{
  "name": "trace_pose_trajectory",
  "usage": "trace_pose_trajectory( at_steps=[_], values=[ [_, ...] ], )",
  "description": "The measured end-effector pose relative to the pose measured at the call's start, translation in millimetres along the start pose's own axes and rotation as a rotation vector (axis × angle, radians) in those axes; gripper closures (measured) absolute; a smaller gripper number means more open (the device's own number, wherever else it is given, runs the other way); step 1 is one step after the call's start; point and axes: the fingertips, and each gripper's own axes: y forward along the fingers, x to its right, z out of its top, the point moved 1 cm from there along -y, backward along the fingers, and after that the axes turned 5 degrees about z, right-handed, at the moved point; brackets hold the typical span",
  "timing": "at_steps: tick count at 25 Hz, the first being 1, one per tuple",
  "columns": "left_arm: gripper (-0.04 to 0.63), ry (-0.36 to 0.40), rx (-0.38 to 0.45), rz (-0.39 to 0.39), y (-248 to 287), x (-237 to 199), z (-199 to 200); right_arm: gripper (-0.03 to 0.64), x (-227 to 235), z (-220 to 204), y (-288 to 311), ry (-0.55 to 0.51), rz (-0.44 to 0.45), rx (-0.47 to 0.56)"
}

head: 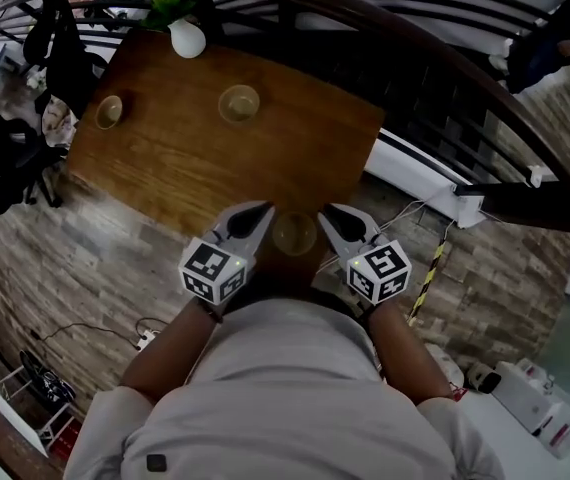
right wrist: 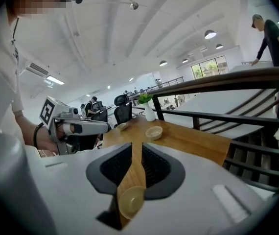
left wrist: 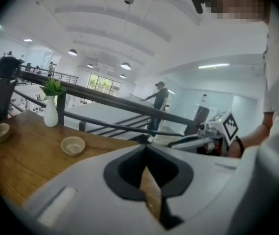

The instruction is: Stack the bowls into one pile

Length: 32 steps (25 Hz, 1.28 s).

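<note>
Three tan bowls stand on the wooden table (head: pixel 165 168). One bowl (head: pixel 109 111) is at the far left, another bowl (head: pixel 239 103) at the middle back, and the nearest bowl (head: pixel 294 233) sits at the front edge between my two grippers. My left gripper (head: pixel 261 211) is just left of it; in the left gripper view the left gripper (left wrist: pixel 146 147) has its tips together, with nothing held. My right gripper (head: pixel 327 214) is just right of it. In the right gripper view the right gripper (right wrist: pixel 135 146) stands slightly open, and the nearest bowl (right wrist: pixel 131 202) shows through the gap below, untouched by the pads.
A white vase (head: pixel 186 36) with a green plant stands at the table's back edge. A dark curved railing (head: pixel 445 68) runs behind and to the right of the table. Black office chairs (head: pixel 5 148) stand at the left. A person (left wrist: pixel 159 102) stands far beyond the railing.
</note>
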Motion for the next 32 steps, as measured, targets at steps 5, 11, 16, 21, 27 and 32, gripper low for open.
trace_pose_trajectory(
  at_steps=[5, 11, 16, 21, 27, 32],
  values=[
    [0.591, -0.022, -0.046, -0.003, 14.3, -9.0, -26.2, 0.532, 17.0, -35.8, 10.9, 0.058, -0.012, -0.058],
    [0.591, -0.039, -0.111, -0.003, 31.1, -18.4, -66.2, 0.518, 33.5, -76.3, 23.3, 0.104, -0.024, -0.126],
    [0.591, -0.065, -0.164, -0.003, 41.1, -29.0, -100.8, 0.512, 45.7, -113.0, 37.4, 0.164, -0.04, -0.176],
    [0.591, -0.089, -0.21, 0.002, 48.5, -33.2, -132.9, 0.509, 54.8, -150.2, 43.2, 0.22, -0.044, -0.221],
    [0.591, -0.109, -0.263, 0.008, 54.8, -45.1, -166.4, 0.509, 62.9, -183.9, 55.9, 0.272, -0.058, -0.258],
    [0.591, -0.128, -0.291, 0.004, 58.7, -44.9, -184.6, 0.511, 67.3, -204.9, 60.6, 0.301, -0.076, -0.29]
  ],
)
